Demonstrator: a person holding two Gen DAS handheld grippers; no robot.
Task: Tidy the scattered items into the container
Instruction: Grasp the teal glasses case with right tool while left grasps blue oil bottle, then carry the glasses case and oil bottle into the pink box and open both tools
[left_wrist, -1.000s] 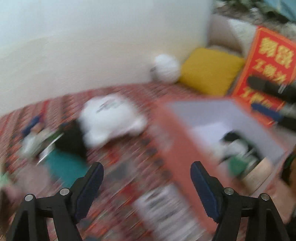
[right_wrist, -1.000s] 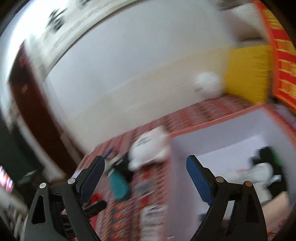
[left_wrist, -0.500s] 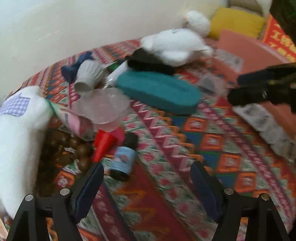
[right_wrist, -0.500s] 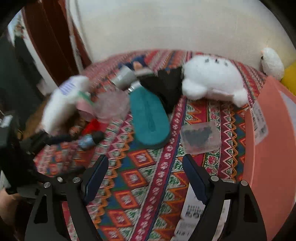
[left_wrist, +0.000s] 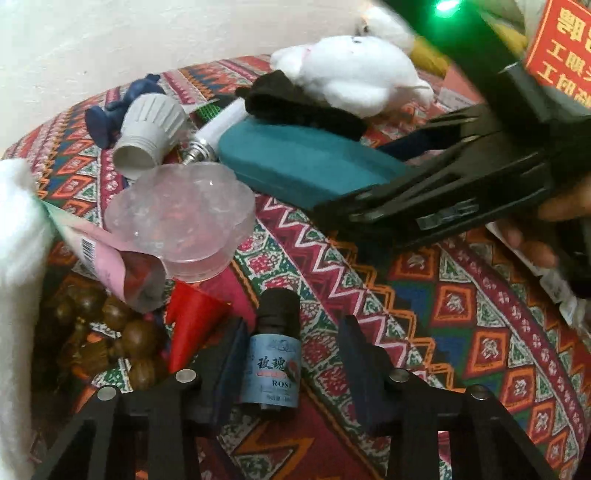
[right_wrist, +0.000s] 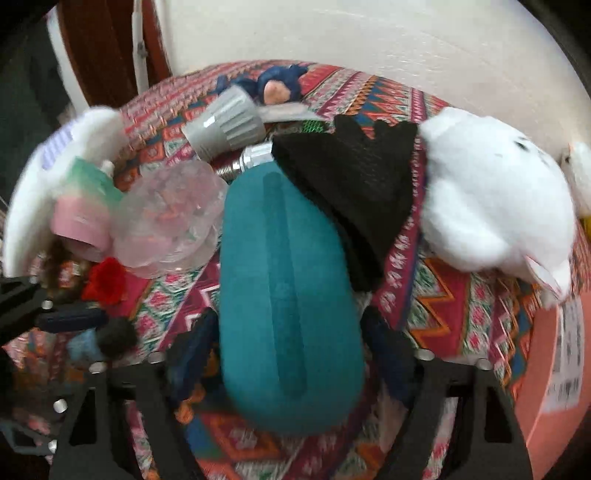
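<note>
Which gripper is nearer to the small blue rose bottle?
Left. The left gripper straddles the rose bottle, open. The right gripper is farther away, around the teal case.

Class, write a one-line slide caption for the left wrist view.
Open left gripper straddles a small blue-labelled rose oil bottle lying on the patterned woven cloth.

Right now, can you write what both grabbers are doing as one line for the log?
left gripper: open around small rose bottle | right gripper: open around teal case | nothing lifted yet
</note>
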